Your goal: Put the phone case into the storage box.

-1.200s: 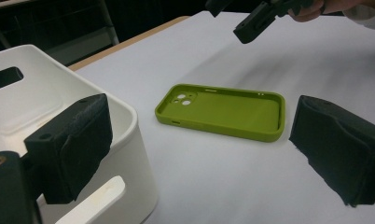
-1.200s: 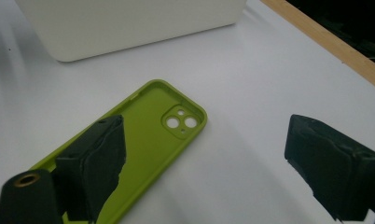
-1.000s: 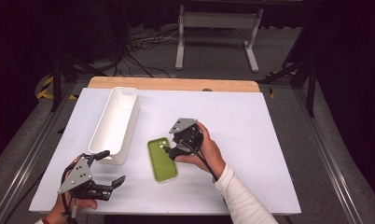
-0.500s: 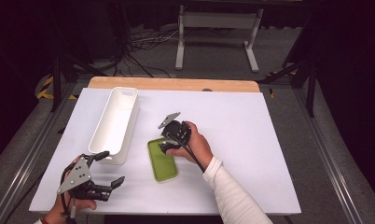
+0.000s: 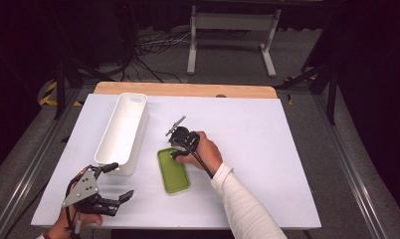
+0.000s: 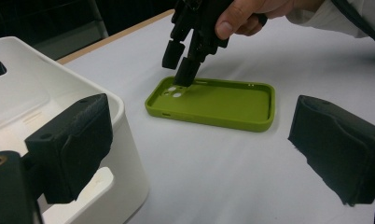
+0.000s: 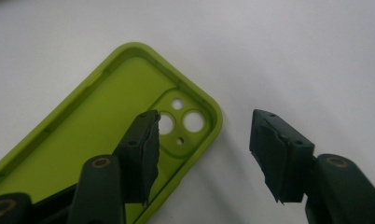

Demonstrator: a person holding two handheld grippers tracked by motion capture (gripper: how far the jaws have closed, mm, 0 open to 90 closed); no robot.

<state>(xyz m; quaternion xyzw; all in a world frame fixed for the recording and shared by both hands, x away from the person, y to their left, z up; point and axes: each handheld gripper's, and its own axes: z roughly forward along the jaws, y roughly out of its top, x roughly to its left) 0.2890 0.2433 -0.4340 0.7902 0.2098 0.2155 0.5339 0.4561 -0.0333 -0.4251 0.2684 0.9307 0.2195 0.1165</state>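
right gripper (image 7: 204,156) | jaws just closing, astride camera-end rim of green phone case (image 7: 97,154), not yet pinched; left gripper (image 5: 116,184) | gaped wide, empty, beside white bin (image 5: 123,130)

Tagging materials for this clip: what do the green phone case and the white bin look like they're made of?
Green phone case: probably silicone or soft rubber, going by its matte surface without glare and rounded lip. White bin: likely hard moulded plastic, with smooth, faintly glossy thin walls and a cut-out handle slot.

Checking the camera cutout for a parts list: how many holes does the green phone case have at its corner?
4 in the case: two large round holes side by side, one partly behind the right gripper, and two small ones, above and below. More may be hidden.
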